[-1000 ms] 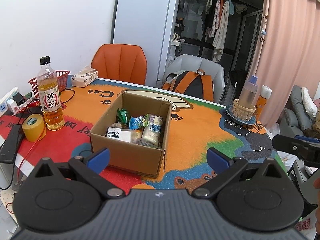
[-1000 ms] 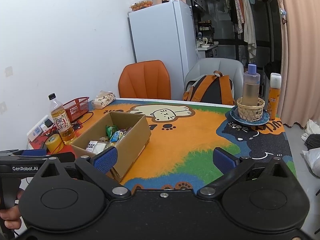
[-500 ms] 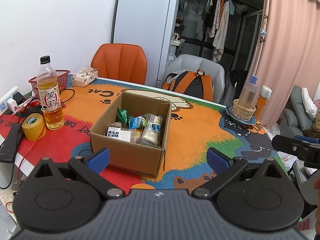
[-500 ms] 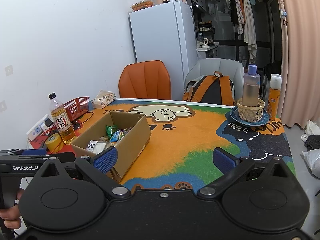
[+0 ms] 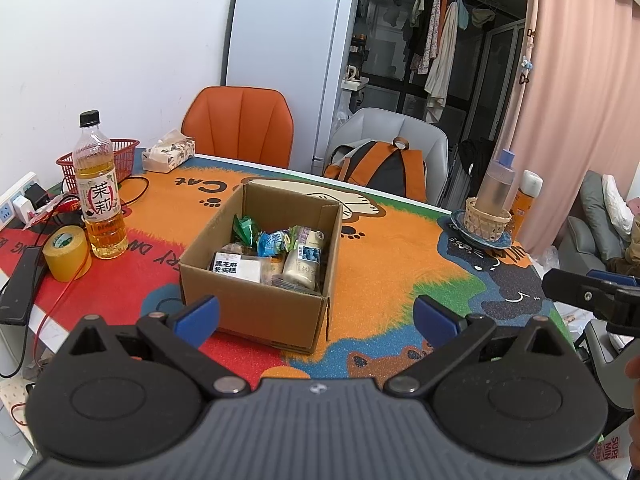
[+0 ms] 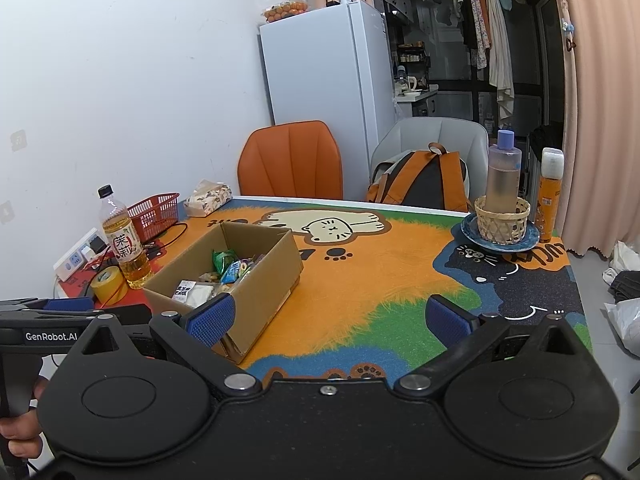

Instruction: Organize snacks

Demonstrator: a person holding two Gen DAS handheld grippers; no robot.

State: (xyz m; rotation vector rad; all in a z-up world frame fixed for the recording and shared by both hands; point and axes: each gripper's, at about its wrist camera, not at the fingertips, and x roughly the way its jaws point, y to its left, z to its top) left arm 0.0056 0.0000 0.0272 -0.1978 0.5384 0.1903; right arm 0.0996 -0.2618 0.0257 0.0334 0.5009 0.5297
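An open cardboard box (image 5: pixel 256 308) stands on the colourful cat mat (image 5: pixel 400 256). It holds several snack packets (image 5: pixel 276 256): a white labelled pack, green and blue wrappers, a cream pouch. My left gripper (image 5: pixel 316 318) is open and empty, just before the box's near wall. My right gripper (image 6: pixel 326 320) is open and empty, to the right of the box (image 6: pixel 256 280), above the mat (image 6: pixel 380 264). The left gripper's body also shows at the left edge of the right wrist view (image 6: pixel 60 320).
A tea bottle (image 5: pixel 100 196), yellow tape roll (image 5: pixel 66 250), red basket (image 5: pixel 120 156), tissue pack (image 5: pixel 168 156) and power strip (image 5: pixel 16 196) sit at the left. A woven basket with a bottle on a blue plate (image 5: pixel 488 216) stands far right. Two chairs stand behind the table.
Both grippers have stayed almost still; the views shift only slightly. The box and snacks have not moved.
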